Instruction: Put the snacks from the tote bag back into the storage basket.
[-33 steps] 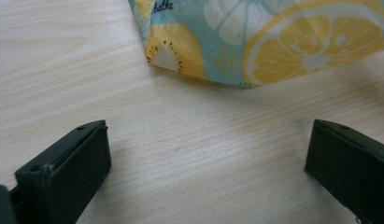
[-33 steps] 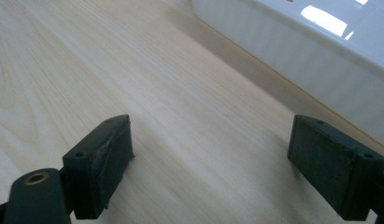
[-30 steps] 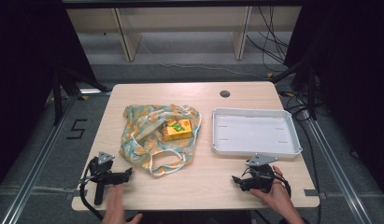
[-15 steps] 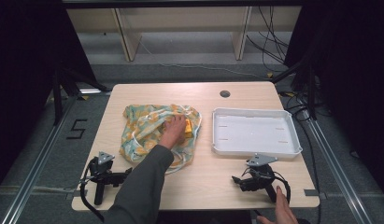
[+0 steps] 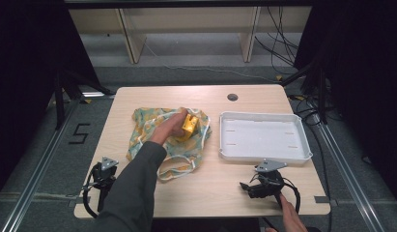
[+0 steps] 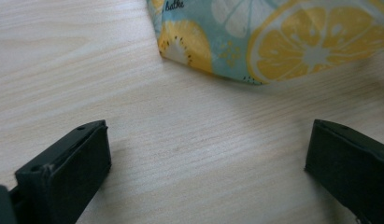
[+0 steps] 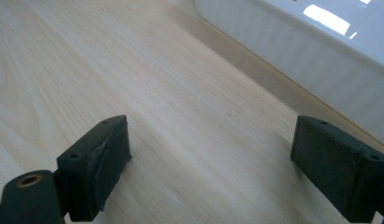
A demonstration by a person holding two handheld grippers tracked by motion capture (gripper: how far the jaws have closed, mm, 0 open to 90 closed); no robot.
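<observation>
Left gripper [image 5: 100,178]: lies on the table [image 5: 201,193] near the front edge with nobody holding it, jaws wide apart, nothing between them.
Right gripper [image 5: 260,186]: also lies on the table, jaws wide apart and holding nothing, with a hand [image 5: 289,215] just behind it.
Bare hand [image 5: 168,129]: reaches across the table and grips the yellow block [image 5: 189,126] (probably put the gripper down so fingers could do this).
Yellow block: sits on the fruit cloth [image 6: 273,37], held by the fingers.
Fruit cloth: spread in the middle of the table, under the block.
White tray [image 5: 263,137]: sits at the right with nothing in it, maybe waiting for the block.
</observation>
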